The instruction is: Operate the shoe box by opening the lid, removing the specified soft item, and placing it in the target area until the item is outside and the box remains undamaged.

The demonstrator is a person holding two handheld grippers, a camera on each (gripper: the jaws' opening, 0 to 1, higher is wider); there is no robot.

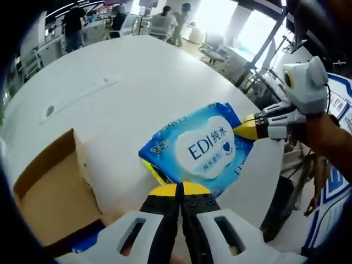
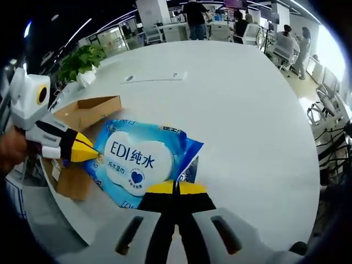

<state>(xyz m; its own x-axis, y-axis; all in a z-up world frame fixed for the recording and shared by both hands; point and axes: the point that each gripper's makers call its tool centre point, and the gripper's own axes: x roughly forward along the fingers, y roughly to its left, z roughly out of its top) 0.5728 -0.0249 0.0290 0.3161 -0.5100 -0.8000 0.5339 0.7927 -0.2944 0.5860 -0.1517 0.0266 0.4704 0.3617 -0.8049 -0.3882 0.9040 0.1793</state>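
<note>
White table (image 1: 137, 88) | wipes pack (image 1: 201, 147) pinched between both hand-held grippers

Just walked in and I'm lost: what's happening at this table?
A person holds a gripper in each hand, and both are clamped on a blue wet wipes pack from opposite ends: the left gripper at one edge, the right gripper at the other. The pack is outside the open cardboard shoe box, over the white table beside it. The box looks intact.

Blue wet-wipe pack (image 1: 201, 147) flat on white table, beside open cardboard shoe box (image 1: 52, 195).
</note>
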